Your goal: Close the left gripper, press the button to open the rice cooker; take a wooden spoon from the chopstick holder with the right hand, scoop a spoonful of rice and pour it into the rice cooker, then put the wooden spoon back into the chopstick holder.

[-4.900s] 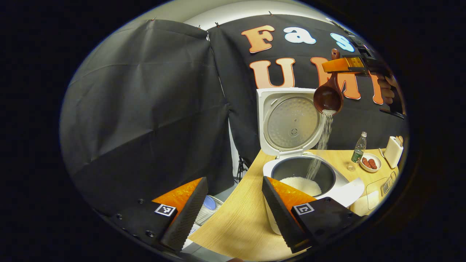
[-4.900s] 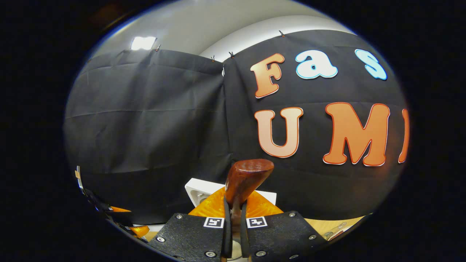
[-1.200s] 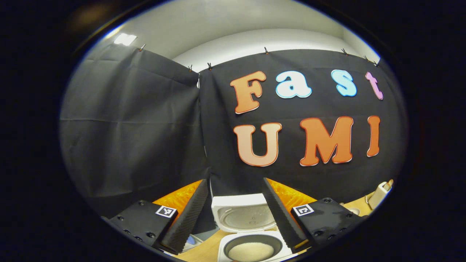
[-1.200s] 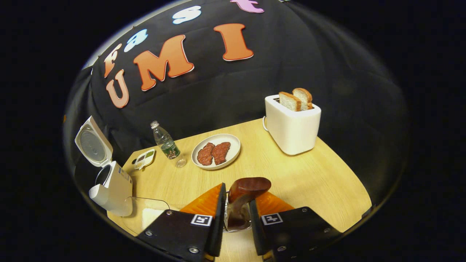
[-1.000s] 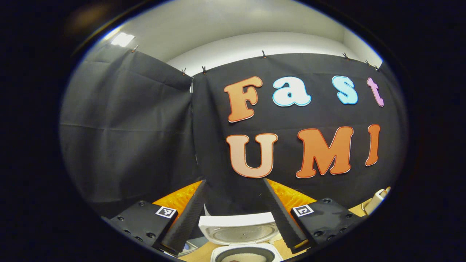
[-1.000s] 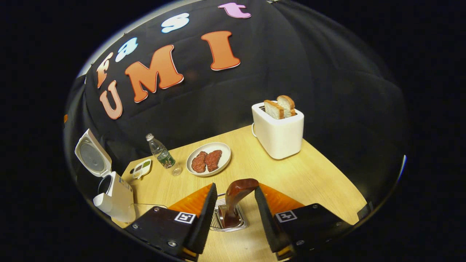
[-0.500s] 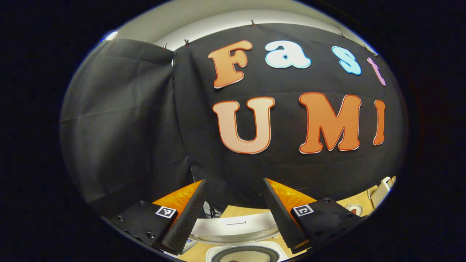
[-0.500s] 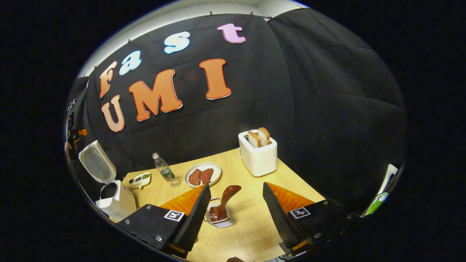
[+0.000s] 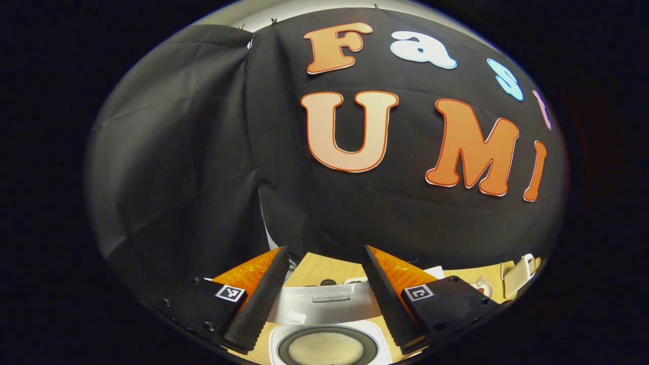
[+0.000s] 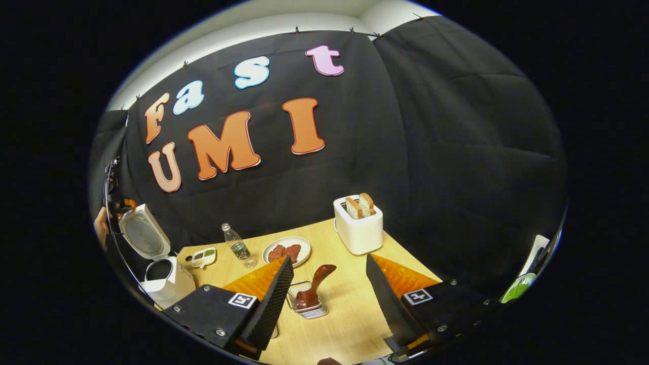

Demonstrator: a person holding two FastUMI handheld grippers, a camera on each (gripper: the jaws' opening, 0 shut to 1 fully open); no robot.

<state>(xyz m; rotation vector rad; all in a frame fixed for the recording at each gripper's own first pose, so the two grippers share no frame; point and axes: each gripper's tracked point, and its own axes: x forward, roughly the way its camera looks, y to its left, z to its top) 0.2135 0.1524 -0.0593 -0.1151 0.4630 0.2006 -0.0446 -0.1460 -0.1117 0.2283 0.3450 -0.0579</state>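
Observation:
The brown wooden spoon (image 10: pixel 315 288) stands tilted in the wire chopstick holder (image 10: pixel 308 307) on the wooden table (image 10: pixel 350 314). My right gripper (image 10: pixel 329 259) is open, hanging above and behind the holder, and touches nothing. The white rice cooker (image 10: pixel 165 278) stands at the table's left end with its lid (image 10: pixel 144 235) raised. In the left gripper view the cooker's pot (image 9: pixel 327 349) with white rice lies straight below, the lid's edge (image 9: pixel 324 304) behind it. My left gripper (image 9: pixel 324 251) is open above the cooker, nothing between its fingers.
A water bottle (image 10: pixel 237 247), a plate of meat (image 10: pixel 285 252), a small sauce dish (image 10: pixel 204 257) and a white toaster (image 10: pixel 357 225) with two bread slices stand along the table's far side. A hand (image 10: pixel 100 225) holds the other gripper beside the cooker's lid.
My right gripper has opened, let go of the spoon in the holder and drawn back upward. My left gripper has moved forward and tilted down over the cooker.

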